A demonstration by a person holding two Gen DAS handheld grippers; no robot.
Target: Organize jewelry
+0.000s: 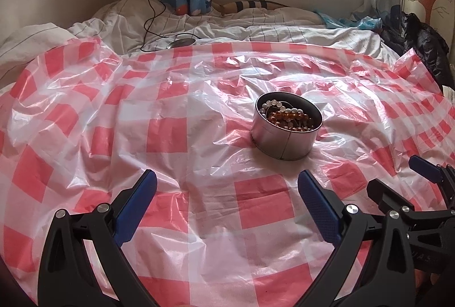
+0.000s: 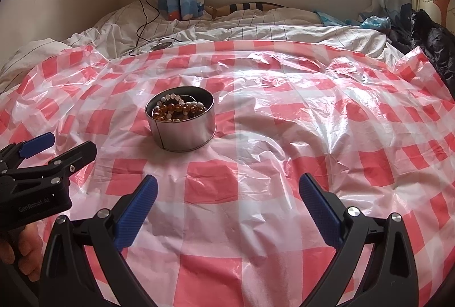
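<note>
Beaded bracelets (image 2: pixel 179 109) are seen heaped in a round tin (image 2: pixel 182 133) at eleven o'clock of the right gripper (image 2: pixel 227 201); both grippers' fingers are spread, empty. Light, slippery strands are best pinched at a raised loop.

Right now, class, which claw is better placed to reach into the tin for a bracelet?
Slightly the left claw: the tin of bead bracelets lies nearly straight ahead of it. The right claw, also open, sees it off to the left.
</note>
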